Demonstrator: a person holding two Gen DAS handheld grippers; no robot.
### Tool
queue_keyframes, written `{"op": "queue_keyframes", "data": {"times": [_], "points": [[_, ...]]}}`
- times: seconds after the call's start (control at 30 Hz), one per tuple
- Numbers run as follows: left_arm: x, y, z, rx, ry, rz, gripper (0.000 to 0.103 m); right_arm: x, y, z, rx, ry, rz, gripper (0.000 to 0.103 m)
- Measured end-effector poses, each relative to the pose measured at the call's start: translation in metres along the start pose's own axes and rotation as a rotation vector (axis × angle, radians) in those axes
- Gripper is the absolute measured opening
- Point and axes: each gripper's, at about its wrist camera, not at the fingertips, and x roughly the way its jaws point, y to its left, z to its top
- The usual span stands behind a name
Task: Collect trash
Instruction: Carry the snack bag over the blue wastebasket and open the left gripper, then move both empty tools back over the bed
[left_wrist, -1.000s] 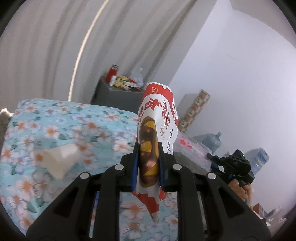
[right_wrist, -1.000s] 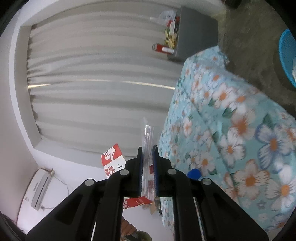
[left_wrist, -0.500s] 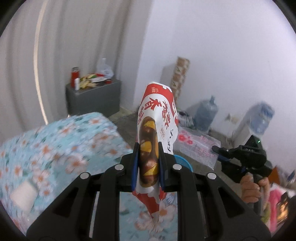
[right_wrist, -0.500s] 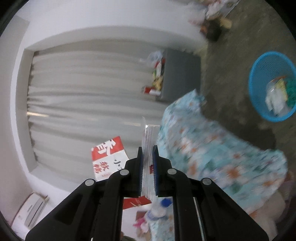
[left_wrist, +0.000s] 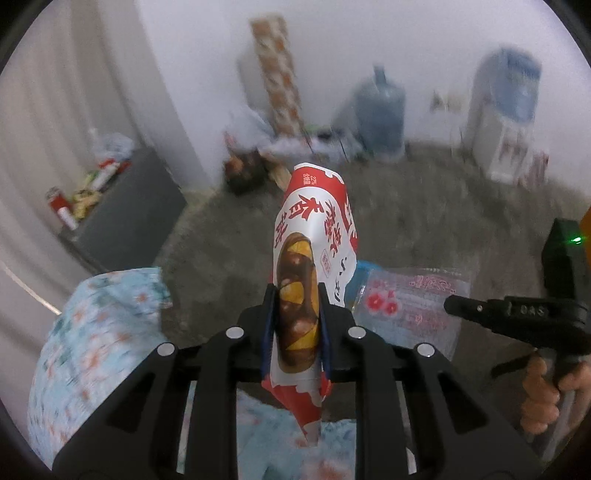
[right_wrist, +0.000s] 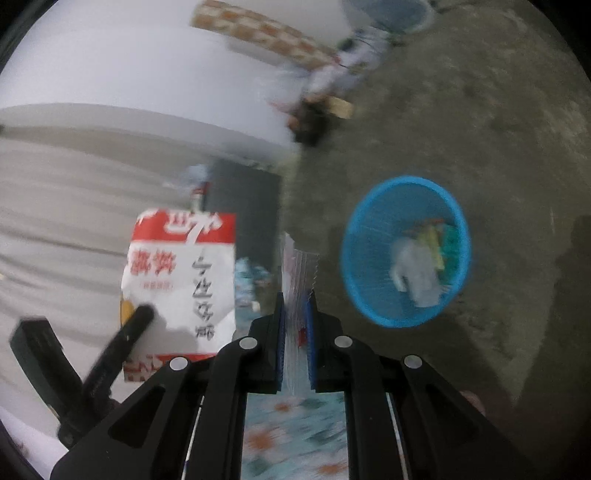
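My left gripper (left_wrist: 295, 325) is shut on a red and white snack wrapper (left_wrist: 314, 251) that stands up between its fingers; the wrapper also shows in the right wrist view (right_wrist: 184, 280). My right gripper (right_wrist: 295, 321) is shut on a clear plastic bag (right_wrist: 297, 269), seen edge-on; the same bag with red flowers shows flat in the left wrist view (left_wrist: 410, 302). A blue mesh trash basket (right_wrist: 369, 221) with some trash in it stands on the floor, ahead and right of the right gripper. Both grippers are held in the air.
A bed with a flowered blue cover (left_wrist: 96, 350) lies below and to the left. A grey cabinet (left_wrist: 129, 210) with bottles stands by the curtain. Water jugs (left_wrist: 380, 114), a dispenser (left_wrist: 502, 122) and a patterned roll (left_wrist: 277, 66) line the far wall.
Both grippers have swung away from the bed toward the floor. The blue basket has come nearer and more central in the right wrist view. Both grips are unchanged.
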Motion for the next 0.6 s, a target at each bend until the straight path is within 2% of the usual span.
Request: {"op": "queue_keyframes", "data": {"times": [0.2, 0.3, 0.33, 0.37, 0.4, 0.43, 0.47, 0.53, 0.6], "points": [[0.119, -0.023, 0.01, 0.028, 0.193, -0.028, 0.026, 0.058, -0.052, 0.014, 0.06, 0.049, -0.127, 0.01], [0.164, -0.028, 0.007, 0.001, 0.247, -0.043, 0.038, 0.087, -0.071, 0.027, 0.068, 0.081, -0.179, 0.013], [0.174, -0.031, 0.006, -0.011, 0.258, -0.049, 0.046, 0.096, -0.078, 0.031, 0.075, 0.097, -0.203, 0.017], [0.188, -0.032, 0.006, -0.028, 0.281, -0.054, 0.059, 0.109, -0.089, 0.036, 0.093, 0.118, -0.238, 0.023], [0.198, -0.034, 0.005, -0.039, 0.299, -0.057, 0.061, 0.114, -0.095, 0.039, 0.102, 0.131, -0.258, 0.04], [0.21, -0.034, 0.003, -0.057, 0.322, -0.053, 0.062, 0.12, -0.104, 0.042, 0.115, 0.143, -0.292, 0.048], [0.216, -0.032, 0.0, -0.071, 0.339, -0.041, 0.062, 0.123, -0.11, 0.043, 0.131, 0.15, -0.334, 0.048], [0.228, -0.028, -0.004, -0.1, 0.364, -0.039, 0.062, 0.121, -0.112, 0.043, 0.125, 0.151, -0.338, 0.049], [0.228, -0.026, -0.006, -0.129, 0.375, -0.066, 0.065, 0.112, -0.11, 0.041, 0.105, 0.121, -0.341, 0.057]]}}
